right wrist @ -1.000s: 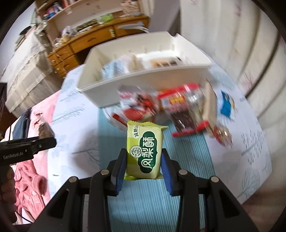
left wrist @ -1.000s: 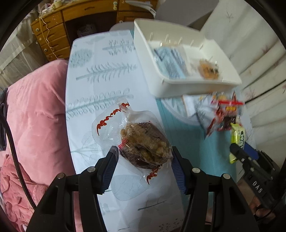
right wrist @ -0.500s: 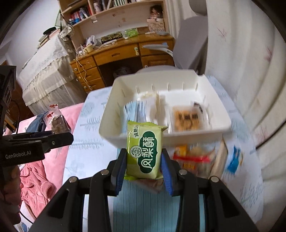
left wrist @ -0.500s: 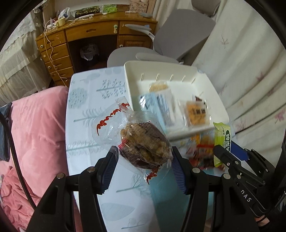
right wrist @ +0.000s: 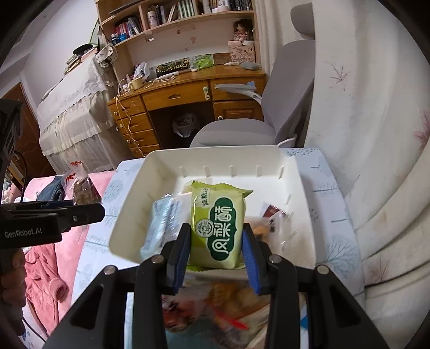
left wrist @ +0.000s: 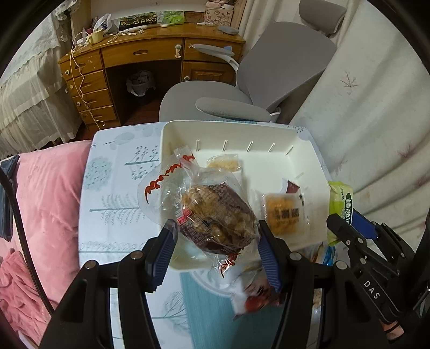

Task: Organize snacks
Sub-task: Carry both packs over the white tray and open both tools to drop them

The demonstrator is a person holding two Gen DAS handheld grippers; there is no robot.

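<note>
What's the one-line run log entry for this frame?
left gripper: shut on clear-wrapped nut cake | right gripper: shut on green pineapple-cake packet | white bin: below both

"GenRobot.AI" on left claw (right wrist: pixel 80 212) body. "DAS" on right claw (left wrist: pixel 346 231) arm. "凤梨酥" on green snack packet (right wrist: pixel 217 228). "Cotti Coffee" on dark bag (left wrist: pixel 138 21) atop desk.

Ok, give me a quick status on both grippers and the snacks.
Left gripper shut on clear-wrapped brown snack. Right gripper shut on green pastry pack. Both above white bin; packets already inside. Nothing blocking the drop.
</note>
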